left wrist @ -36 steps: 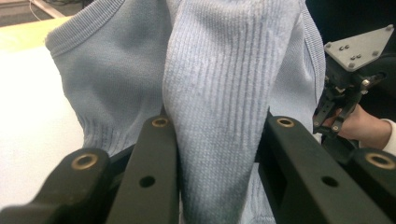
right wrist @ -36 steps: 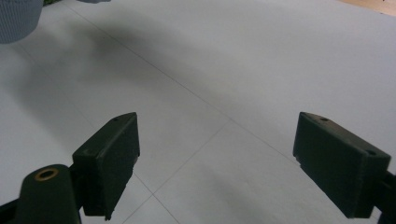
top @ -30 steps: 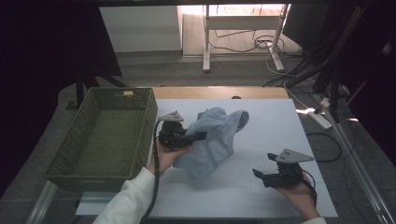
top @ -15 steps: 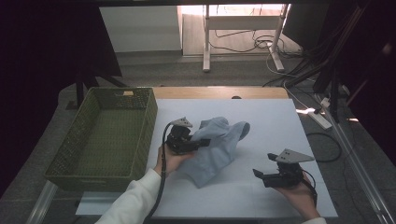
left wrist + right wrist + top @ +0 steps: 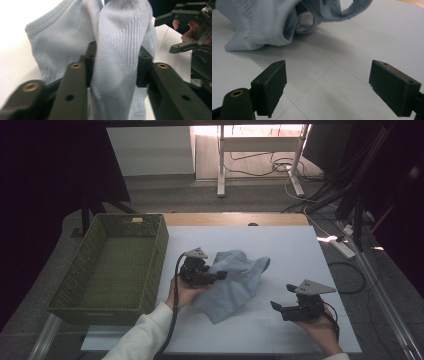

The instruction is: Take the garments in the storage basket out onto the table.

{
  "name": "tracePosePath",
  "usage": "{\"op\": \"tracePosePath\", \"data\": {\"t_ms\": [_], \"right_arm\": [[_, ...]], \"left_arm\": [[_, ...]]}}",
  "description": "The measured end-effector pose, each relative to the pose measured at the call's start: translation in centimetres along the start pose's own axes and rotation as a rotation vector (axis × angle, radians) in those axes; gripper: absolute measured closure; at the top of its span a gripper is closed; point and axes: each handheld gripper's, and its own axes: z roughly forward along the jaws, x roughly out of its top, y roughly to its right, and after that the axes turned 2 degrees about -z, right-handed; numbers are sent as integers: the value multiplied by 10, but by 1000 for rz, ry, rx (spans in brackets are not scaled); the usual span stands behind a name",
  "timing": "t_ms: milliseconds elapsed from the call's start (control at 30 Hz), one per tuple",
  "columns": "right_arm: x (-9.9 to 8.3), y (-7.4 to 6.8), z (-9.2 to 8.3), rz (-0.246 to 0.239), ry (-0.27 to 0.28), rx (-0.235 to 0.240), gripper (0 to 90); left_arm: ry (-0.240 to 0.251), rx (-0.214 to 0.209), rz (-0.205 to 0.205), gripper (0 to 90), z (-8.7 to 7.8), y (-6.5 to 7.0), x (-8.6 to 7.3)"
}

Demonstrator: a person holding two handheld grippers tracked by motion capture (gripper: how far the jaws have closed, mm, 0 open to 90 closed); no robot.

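A pale blue ribbed garment lies crumpled on the white table top, left of centre. My left gripper is at its left edge. In the left gripper view a thick fold of the garment stands between the jaws of my left gripper. Those jaws have just been opening, and the fold rests loosely between them. My right gripper rests open on the table at the near right, apart from the cloth. The right gripper view shows my right gripper with bare table between its jaws and the garment beyond.
A dark green woven basket stands on the left, against the table top's left edge. A table stand and cables are on the floor past the far edge. In the left gripper view the other gripper faces me from the upper right.
My left gripper has shifted a little to the right and nearer, taking the garment's left edge with it; the cloth now lies flatter. The right gripper has kept still.
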Motion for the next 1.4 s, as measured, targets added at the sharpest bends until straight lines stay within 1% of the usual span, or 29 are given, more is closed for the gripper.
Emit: {"op": "tracePosePath", "data": {"t_ms": [33, 100, 167, 233, 367, 567, 633, 700, 833, 1000, 1133, 1267, 1400], "right_arm": [[0, 0, 0, 0, -1, 0, 150], [0, 0, 0, 3, 2, 2, 150], [0, 0, 1, 3, 4, 2, 150], [0, 0, 0, 0, 1, 3, 150], [0, 0, 0, 1, 3, 2, 150], [0, 0, 1, -2, 0, 3, 150], [0, -1, 1, -2, 0, 4, 150], [0, -1, 2, -3, 0, 3, 150], [0, -1, 1, -1, -2, 3, 150], [0, -1, 1, -3, 1, 1, 150], [1, -1, 1, -3, 5, 1, 150], [1, -2, 2, -6, 9, 0, 150], [2, -3, 4, -6, 9, 10, 151]], "left_arm": [[4, 3, -5, 524, 0, 0, 0], [26, 12, -17, 371, -3, 2, 0], [50, 36, -12, 299, -8, 4, 0], [62, 41, -3, 268, -14, 6, 0], [77, 47, 3, 261, -23, 8, -4], [73, 69, 30, 263, -32, 11, -13], [76, 65, 23, 264, -34, 11, -16], [77, 73, 23, 265, -37, 10, -20], [89, 65, 8, 270, -43, 9, -27], [91, 64, 13, 272, -49, 10, -32], [89, 61, 12, 274, -50, 11, -36], [76, 66, 33, 274, -49, 13, -38], [71, 63, 41, 273, -49, 13, -37]]}}
